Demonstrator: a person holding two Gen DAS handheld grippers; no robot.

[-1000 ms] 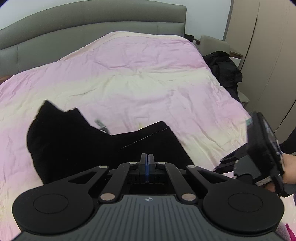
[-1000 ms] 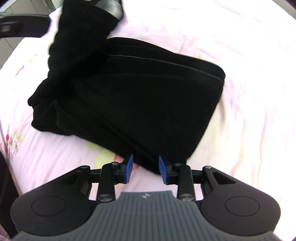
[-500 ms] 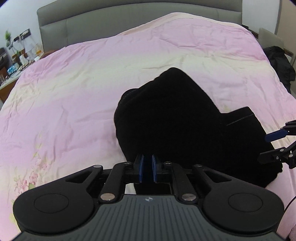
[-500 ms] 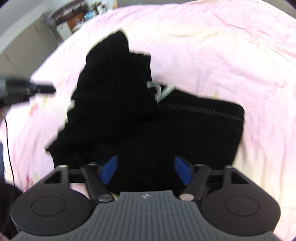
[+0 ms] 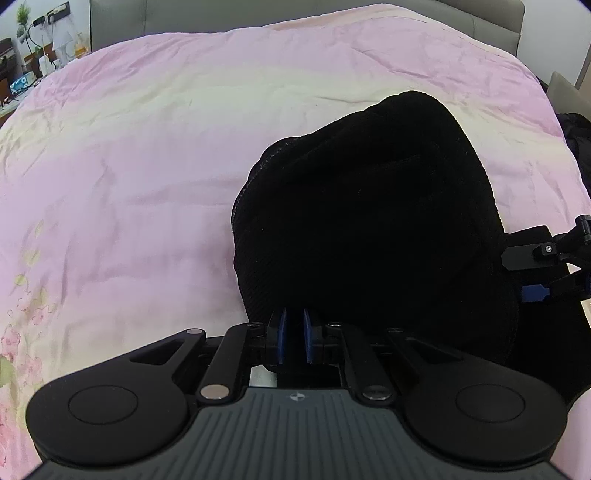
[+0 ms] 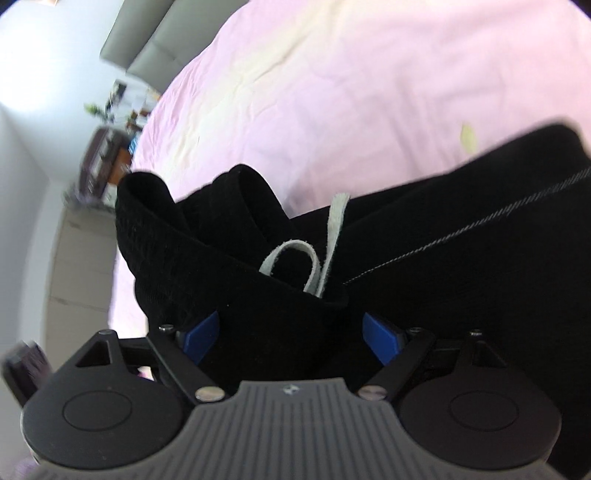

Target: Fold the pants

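Observation:
Black pants [image 5: 369,221] lie bunched in a partly folded heap on the pink bed cover [image 5: 129,166]. My left gripper [image 5: 294,334] sits at the near edge of the heap, its blue pads a narrow gap apart with black fabric between them. In the right wrist view the waistband [image 6: 192,236] with a white drawstring [image 6: 325,243] stands up in front of my right gripper [image 6: 291,334], which is wide open with the black fabric lying between its pads. The right gripper also shows at the right edge of the left wrist view [image 5: 543,273].
A grey headboard [image 5: 258,14] runs along the far side of the bed. A bedside table with small items [image 5: 22,74] stands at the far left. Dark clothing [image 5: 580,140] lies off the bed's right side. A pale cabinet [image 6: 74,266] stands left of the bed.
The left gripper carried the pants' end over to the right onto the heap and its pads parted slightly. The right gripper opened wide and moved in over the waistband.

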